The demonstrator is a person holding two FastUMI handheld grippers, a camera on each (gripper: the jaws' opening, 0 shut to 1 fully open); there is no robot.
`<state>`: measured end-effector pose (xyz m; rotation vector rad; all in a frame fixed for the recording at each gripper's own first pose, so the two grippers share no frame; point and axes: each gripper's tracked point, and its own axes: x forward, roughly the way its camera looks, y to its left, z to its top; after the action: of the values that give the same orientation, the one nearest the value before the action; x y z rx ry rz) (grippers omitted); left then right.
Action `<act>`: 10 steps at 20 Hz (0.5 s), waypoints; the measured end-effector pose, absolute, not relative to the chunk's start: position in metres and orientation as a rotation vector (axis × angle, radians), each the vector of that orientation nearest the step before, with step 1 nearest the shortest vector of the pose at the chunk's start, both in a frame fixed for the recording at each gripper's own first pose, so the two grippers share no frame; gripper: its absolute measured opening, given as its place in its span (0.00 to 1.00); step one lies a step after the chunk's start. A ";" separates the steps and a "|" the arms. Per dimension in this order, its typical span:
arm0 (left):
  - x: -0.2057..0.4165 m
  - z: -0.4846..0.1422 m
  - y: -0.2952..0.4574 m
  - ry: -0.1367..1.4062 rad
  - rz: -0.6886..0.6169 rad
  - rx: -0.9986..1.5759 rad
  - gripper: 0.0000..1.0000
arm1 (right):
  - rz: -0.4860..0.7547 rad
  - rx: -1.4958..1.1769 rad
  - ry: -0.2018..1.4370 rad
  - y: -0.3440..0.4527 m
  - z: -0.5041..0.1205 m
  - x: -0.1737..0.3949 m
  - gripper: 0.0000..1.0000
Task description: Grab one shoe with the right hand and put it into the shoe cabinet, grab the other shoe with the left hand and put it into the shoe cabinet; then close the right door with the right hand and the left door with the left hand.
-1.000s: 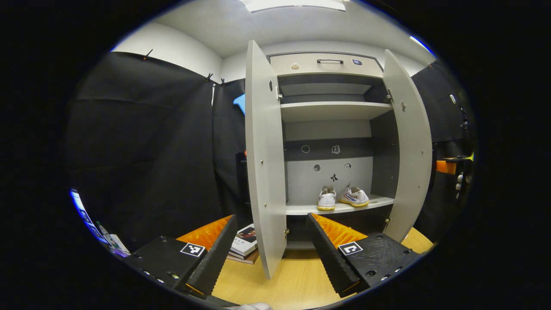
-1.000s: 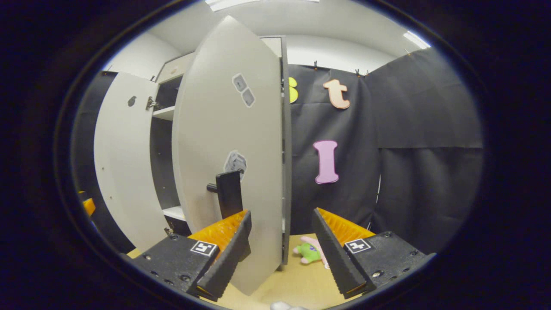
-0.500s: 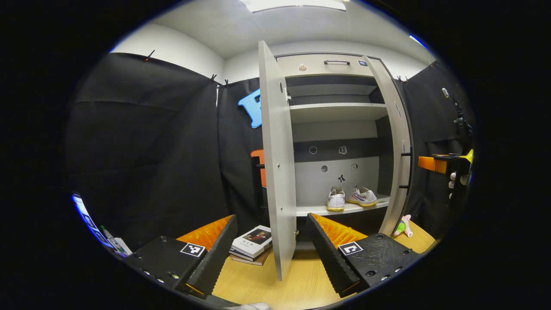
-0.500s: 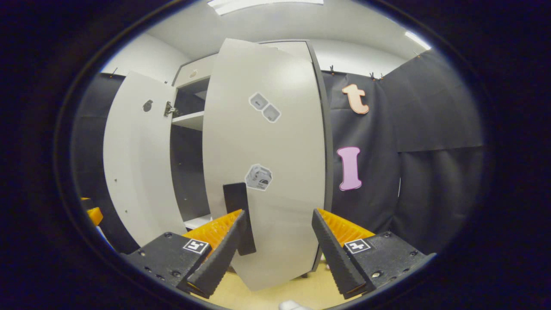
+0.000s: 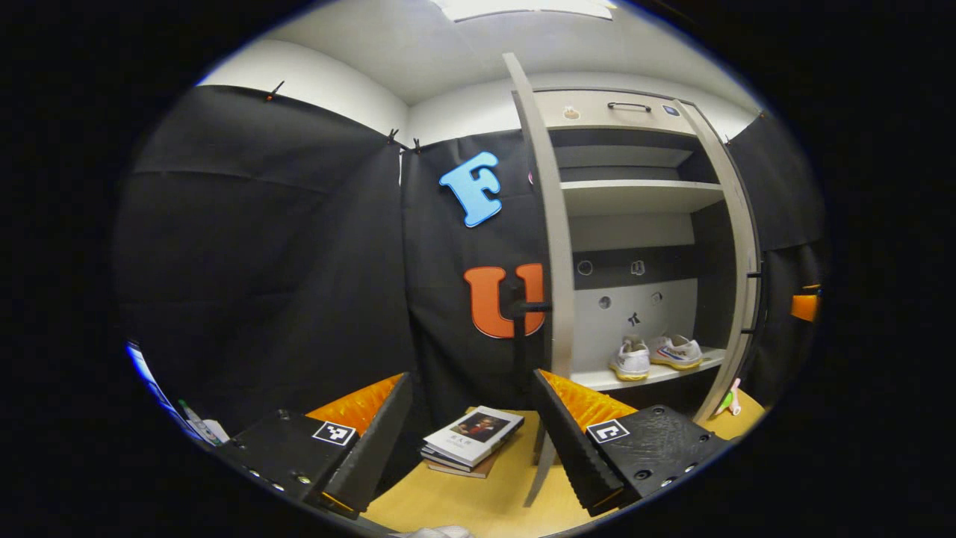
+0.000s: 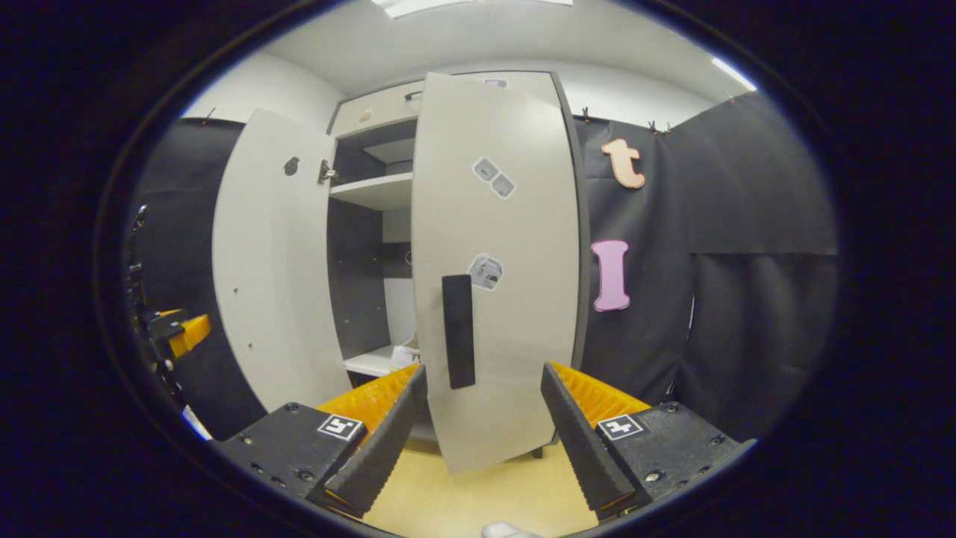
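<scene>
Up close in the left gripper view, the left gripper point(image 5: 470, 441) hung with its fingers spread wide apart, nothing between them but bare wooden floor point(image 5: 485, 497). Just beyond the fingers lay a small stack of books point(image 5: 472, 441) on that floor, flat and a touch askew. Past the books stood the left door point(image 5: 549, 254) of the shoe cabinet point(image 5: 635, 196), seen almost edge-on and wide open, its dark handle point(image 5: 520, 329) sticking out toward the cloth wall. Inside, on the lower shelf point(image 5: 650, 375), sat the two white shoes point(image 5: 656, 354), side by side and touching or nearly so (heels toward the camera on the nearer one). At the far right edge a small green and pink toy point(image 5: 730, 400) lay on the floor by the foot of the right door point(image 5: 739, 254).

Over in the right gripper view, the right gripper point(image 6: 482, 433) also had its fingers well apart and empty. Right ahead of it stood the right door point(image 6: 497, 261), nearly closed against the cabinet, its dark handle point(image 6: 458, 330) upright just above the gap between the fingers, not touched by either. Farther left the left door point(image 6: 272, 254) stood swung open, with the upper shelf point(image 6: 373, 191) showing between the two doors. At the far left edge the other gripper point(image 6: 179, 334) showed, small and distant
</scene>
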<state>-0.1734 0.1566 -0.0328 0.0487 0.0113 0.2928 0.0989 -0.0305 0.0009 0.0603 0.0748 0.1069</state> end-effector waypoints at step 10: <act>-0.114 -0.042 0.188 0.001 0.264 0.040 0.96 | 0.019 0.067 0.124 -0.021 -0.022 0.053 1.00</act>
<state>-0.1139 0.1877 -0.0423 0.0401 0.0008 0.2643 0.0526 -0.0210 -0.0217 0.0666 0.1243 0.0190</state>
